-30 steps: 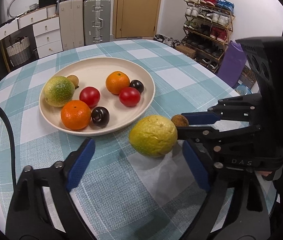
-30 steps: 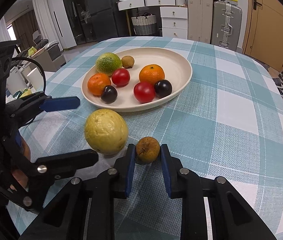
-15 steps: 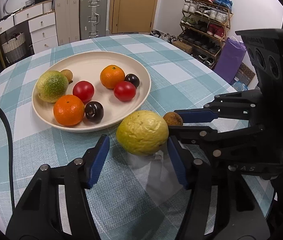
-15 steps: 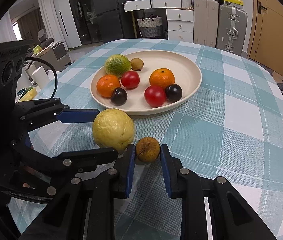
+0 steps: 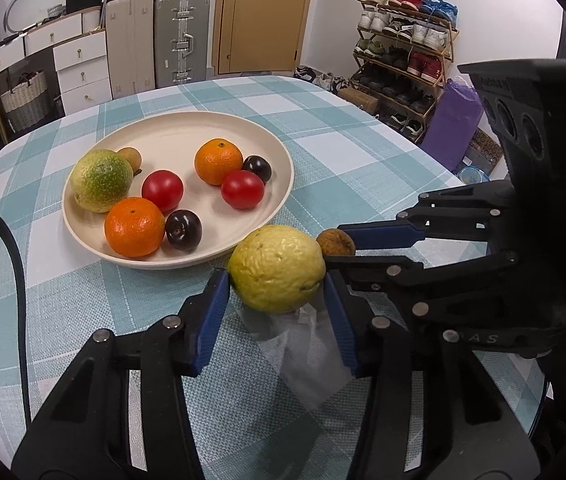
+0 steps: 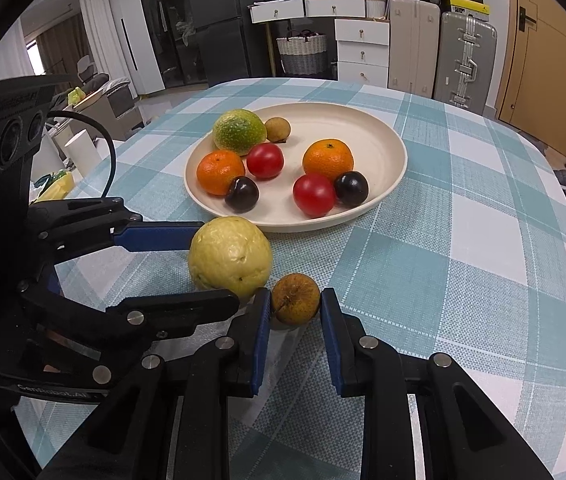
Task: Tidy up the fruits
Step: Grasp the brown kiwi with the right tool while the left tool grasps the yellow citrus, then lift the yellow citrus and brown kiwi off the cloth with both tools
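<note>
Sitting past the left gripper (image 5: 279,300), just closed onto the yellow fruit (image 5: 277,268), eight fruits are held by the plate (image 5: 279,148); the small brown fruit (image 6: 296,298) is clamped by the right gripper (image 6: 296,318).

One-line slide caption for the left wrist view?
Left gripper, jaws just closing around a yellow fruit, beside the right gripper holding a small brown fruit near the fruit plate.

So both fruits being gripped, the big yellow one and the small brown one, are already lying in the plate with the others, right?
Not quite. The big yellow fruit in the left gripper and the small brown fruit in the right gripper are on the checked tablecloth, just outside the plate. The right wrist view shows the plate's rim behind them.
</note>
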A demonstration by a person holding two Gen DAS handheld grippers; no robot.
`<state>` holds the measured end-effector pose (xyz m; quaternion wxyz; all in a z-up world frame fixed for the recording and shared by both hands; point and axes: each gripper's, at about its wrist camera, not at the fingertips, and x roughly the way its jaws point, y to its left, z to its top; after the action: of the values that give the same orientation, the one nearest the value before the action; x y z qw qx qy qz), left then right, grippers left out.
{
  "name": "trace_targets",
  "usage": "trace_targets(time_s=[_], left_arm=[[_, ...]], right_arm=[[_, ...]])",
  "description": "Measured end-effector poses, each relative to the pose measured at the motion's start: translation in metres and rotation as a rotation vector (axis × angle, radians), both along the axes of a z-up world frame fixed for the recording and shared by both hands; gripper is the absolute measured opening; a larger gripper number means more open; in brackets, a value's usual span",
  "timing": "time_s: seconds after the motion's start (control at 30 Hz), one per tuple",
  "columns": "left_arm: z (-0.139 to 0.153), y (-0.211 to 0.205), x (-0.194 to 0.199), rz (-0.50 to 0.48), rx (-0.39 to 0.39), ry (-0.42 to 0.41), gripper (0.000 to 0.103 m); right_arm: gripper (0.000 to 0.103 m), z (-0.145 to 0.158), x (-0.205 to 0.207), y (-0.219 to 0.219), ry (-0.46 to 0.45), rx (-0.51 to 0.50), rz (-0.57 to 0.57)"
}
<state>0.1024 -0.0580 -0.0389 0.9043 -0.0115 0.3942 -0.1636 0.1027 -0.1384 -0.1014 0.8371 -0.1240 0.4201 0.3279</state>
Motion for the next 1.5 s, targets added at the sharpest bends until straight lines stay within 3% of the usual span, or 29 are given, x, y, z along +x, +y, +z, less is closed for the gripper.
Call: trace_targets(time_s=[0.27,0.47,0.7,0.87,0.93,1.5], left_arm=[[0.002,0.000,-0.002,-0.009,-0.010,-0.008,0.043],[-0.001,0.002,0.001,-0.012,-0.062,0.040,0.045],[-0.002,0.006,0.006,-0.003,-0.117,0.061,0.062],[-0.004,0.001,0.006,-0.019,-0.097,0.057,0.061],[-0.004,0.000,0.007,-0.036,-0.106,0.063,0.050],[0.013,0.004,-0.005,-0.056,-0.136,-0.025,0.049]], right_arm=[[0.026,0.000,0.001,-0.003,-0.005,-0.005,-0.008],[0.026,-0.001,0.006,-0.008,-0.003,0.000,-0.027],[0.026,0.001,0.007,-0.009,-0.002,0.019,-0.021],[0.026,0.000,0.006,-0.009,0.000,0.018,-0.022],[0.026,0.000,0.006,-0.010,0.001,0.018,-0.023],[0.026,0.008,0.004,-0.011,-0.014,0.029,-0.030]])
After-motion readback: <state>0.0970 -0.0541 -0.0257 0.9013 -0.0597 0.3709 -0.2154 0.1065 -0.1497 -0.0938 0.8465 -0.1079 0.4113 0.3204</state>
